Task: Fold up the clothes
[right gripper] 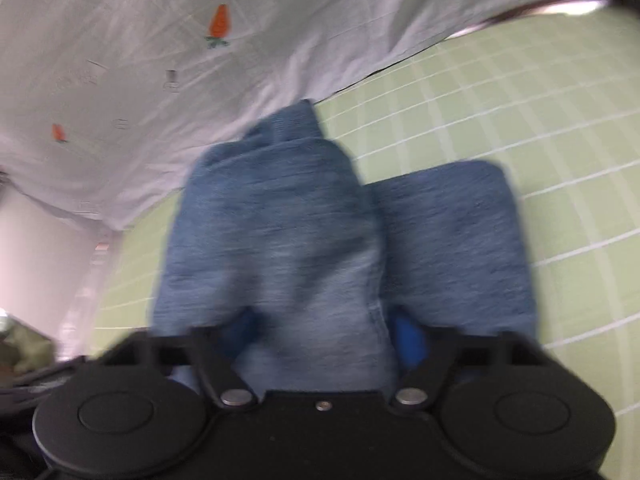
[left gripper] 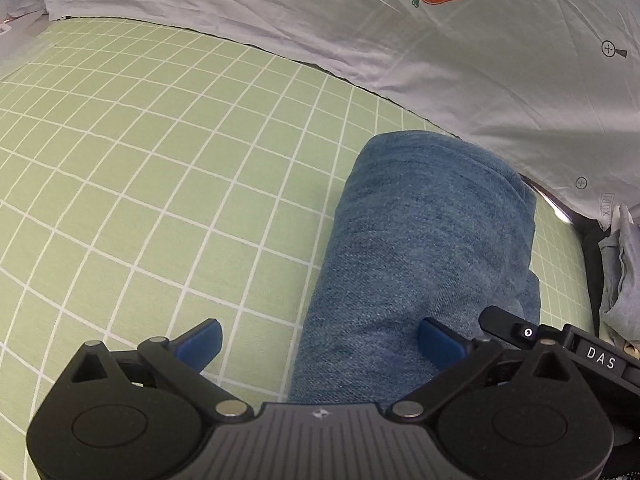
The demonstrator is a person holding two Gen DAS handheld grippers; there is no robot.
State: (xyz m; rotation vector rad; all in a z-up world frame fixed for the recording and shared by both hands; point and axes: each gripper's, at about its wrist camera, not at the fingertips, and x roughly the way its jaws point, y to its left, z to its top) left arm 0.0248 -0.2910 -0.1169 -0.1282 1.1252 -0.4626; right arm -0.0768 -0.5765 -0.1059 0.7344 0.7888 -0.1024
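**Obs. 1:** On the green checked sheet, near the edge of a white carrot-print quilt, lies the blue denim garment, doubled over into a thick, rounded bundle.

**Obs. 2:** Left gripper?

**Obs. 1:** Jaws spread wide: one blue pad over bare sheet, the other at the bundle's flank, gripping nothing.

**Obs. 2:** Right gripper?

**Obs. 1:** Its view is smeared by motion, so with caution: the pads appear closed on a raised fold of the denim, with a second flat panel lying beside it on the sheet.

**Obs. 2:** Handling?

**Obs. 1:** Judged heavy for cloth, and fairly stiff (it holds a rounded bulge rather than collapsing). Not slippery, not fragile. Layers may slide apart if pinched singly.

**Obs. 2:** Where to grip?

**Obs. 1:** At a doubled edge or corner, biting through all layers; the fat middle is too thick for the jaws.

**Obs. 2:** Stage?

**Obs. 1:** Fits either mid-fold or a final tidy.
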